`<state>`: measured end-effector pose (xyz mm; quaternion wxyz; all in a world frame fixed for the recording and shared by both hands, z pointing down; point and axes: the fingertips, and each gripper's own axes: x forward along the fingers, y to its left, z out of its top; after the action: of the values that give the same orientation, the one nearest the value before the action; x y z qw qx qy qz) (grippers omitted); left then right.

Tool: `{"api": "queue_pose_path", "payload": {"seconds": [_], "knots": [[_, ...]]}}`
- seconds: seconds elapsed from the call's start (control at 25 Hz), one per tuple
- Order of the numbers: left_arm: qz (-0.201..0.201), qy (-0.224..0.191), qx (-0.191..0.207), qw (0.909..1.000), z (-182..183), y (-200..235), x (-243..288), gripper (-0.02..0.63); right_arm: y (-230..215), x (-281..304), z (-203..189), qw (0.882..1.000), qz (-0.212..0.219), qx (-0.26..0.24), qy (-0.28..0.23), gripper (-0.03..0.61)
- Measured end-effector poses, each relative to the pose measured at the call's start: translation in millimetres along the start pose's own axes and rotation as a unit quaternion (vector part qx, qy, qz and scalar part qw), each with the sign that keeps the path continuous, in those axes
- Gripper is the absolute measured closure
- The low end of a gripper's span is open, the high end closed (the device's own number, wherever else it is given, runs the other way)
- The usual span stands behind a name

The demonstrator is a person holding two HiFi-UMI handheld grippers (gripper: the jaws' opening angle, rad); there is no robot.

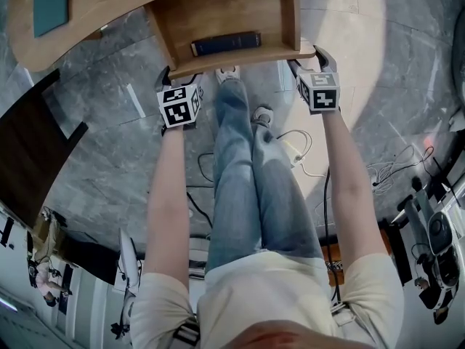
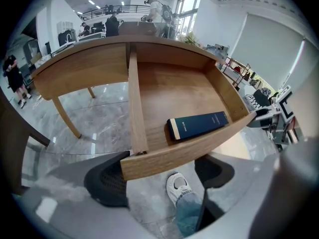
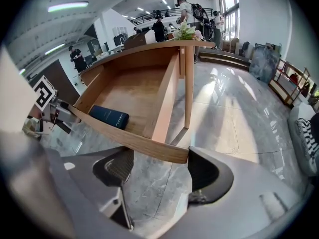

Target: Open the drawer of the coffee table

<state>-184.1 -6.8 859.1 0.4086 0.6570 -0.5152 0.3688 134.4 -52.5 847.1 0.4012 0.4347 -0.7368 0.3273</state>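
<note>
The wooden coffee table's (image 1: 109, 6) drawer (image 1: 240, 58) stands pulled out towards me, with a dark blue book (image 1: 226, 43) lying in it near the front panel. My left gripper (image 1: 182, 78) is at the front panel's left end and my right gripper (image 1: 309, 60) at its right end. In the left gripper view the left gripper (image 2: 160, 178) is open, its jaws wide apart just under the front panel (image 2: 199, 148), the book (image 2: 198, 125) beyond. The right gripper (image 3: 162, 171) is open too, with the panel's right corner (image 3: 179, 156) above the gap.
My legs and white shoes (image 1: 240, 137) are on the marble floor under the drawer. White cables (image 1: 298, 151) trail to the right. Dark furniture (image 1: 29, 144) stands at the left, equipment (image 1: 436, 246) at the right. A table leg (image 3: 189, 88) rises beside the drawer.
</note>
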Motion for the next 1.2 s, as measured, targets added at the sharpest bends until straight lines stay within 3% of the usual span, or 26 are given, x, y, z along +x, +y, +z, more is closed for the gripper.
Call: {"api": "queue_pose_path", "payload": {"seconds": [0.28, 0.44, 0.52, 0.68, 0.76, 1.04, 1.2], "knots": [[0.022, 0.004, 0.013, 0.9997, 1, 3, -9, 0.202, 3, -3, 2, 1.0, -0.012, -0.009, 0.013, 0.241], [0.023, 0.011, -0.008, 0.9997, -3, -2, -38, 0.202, 9, -26, 1, 0.999, -0.018, -0.026, 0.034, 0.273], [0.022, 0.0, -0.015, 0.9997, 4, -4, -55, 0.21, 13, -40, 8, 0.999, -0.016, -0.025, 0.027, 0.318], [0.031, -0.03, -0.025, 0.9988, 18, -9, -91, 0.264, 27, -73, 30, 1.0, -0.007, -0.018, -0.006, 0.406], [0.039, -0.041, -0.028, 0.998, 21, -13, -110, 0.337, 36, -91, 37, 1.0, -0.004, -0.021, -0.015, 0.437], [0.05, -0.088, -0.05, 0.9936, 38, -37, -175, 0.502, 58, -159, 63, 0.998, -0.013, -0.01, -0.057, 0.554], [0.041, -0.117, -0.075, 0.9894, 47, -55, -212, 0.534, 73, -203, 73, 0.997, -0.014, -0.007, -0.08, 0.575]]}}
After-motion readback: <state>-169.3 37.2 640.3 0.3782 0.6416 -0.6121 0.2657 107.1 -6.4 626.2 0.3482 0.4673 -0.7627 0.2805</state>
